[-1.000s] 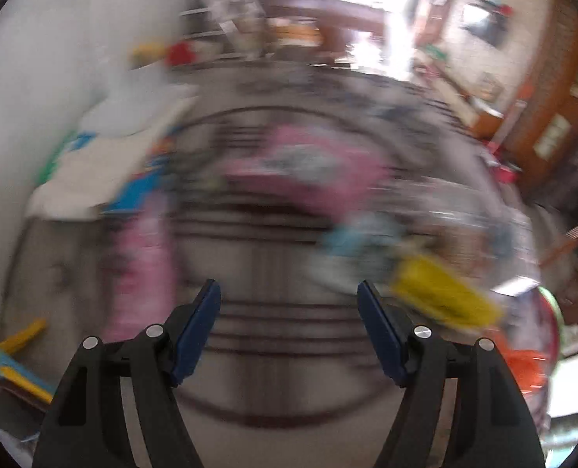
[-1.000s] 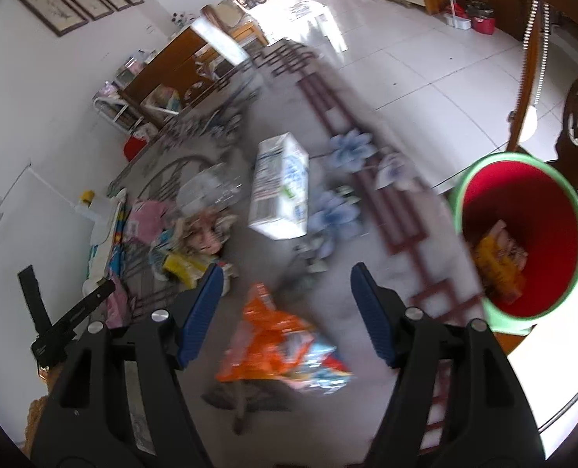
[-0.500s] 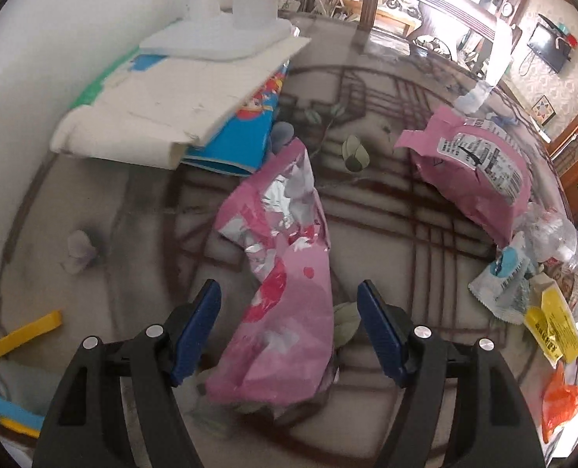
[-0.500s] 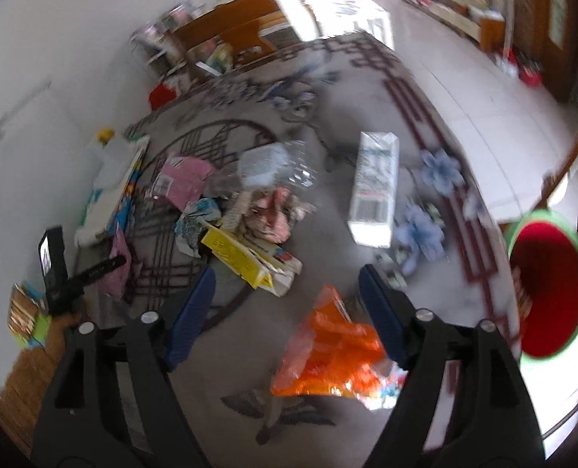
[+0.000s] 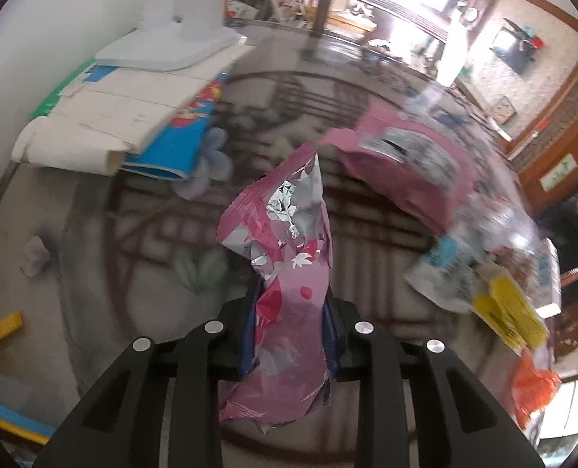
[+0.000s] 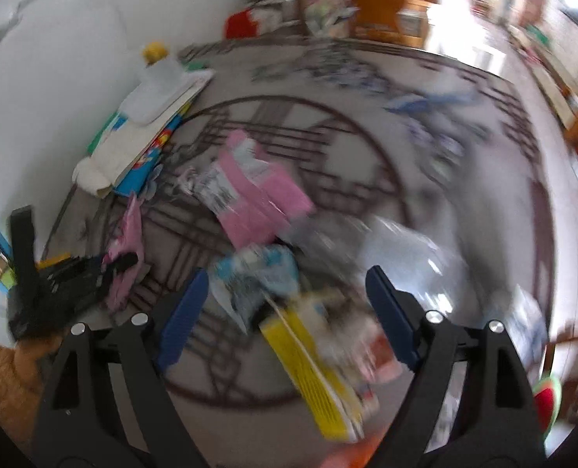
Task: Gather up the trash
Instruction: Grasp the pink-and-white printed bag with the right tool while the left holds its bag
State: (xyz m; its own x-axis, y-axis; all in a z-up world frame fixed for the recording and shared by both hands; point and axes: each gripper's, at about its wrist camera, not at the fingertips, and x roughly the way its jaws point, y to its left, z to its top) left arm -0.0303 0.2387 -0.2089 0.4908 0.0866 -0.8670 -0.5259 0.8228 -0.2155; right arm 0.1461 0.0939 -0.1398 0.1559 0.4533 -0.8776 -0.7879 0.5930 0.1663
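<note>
Now the pink foil wrapper (image 5: 289, 273) sits pinched between the left gripper (image 5: 289, 335) pads, whose jaws have just been closing on it — its crumpled top stands up over the patterned rug (image 5: 94, 273). Beside it lie folded cardboard (image 5: 105, 124) against the wall and a pink pouch (image 5: 410, 171). Rightward, the right gripper (image 6: 289, 312) — jaws just widening, empty — hovers over a yellow packet (image 6: 308, 370).
</note>
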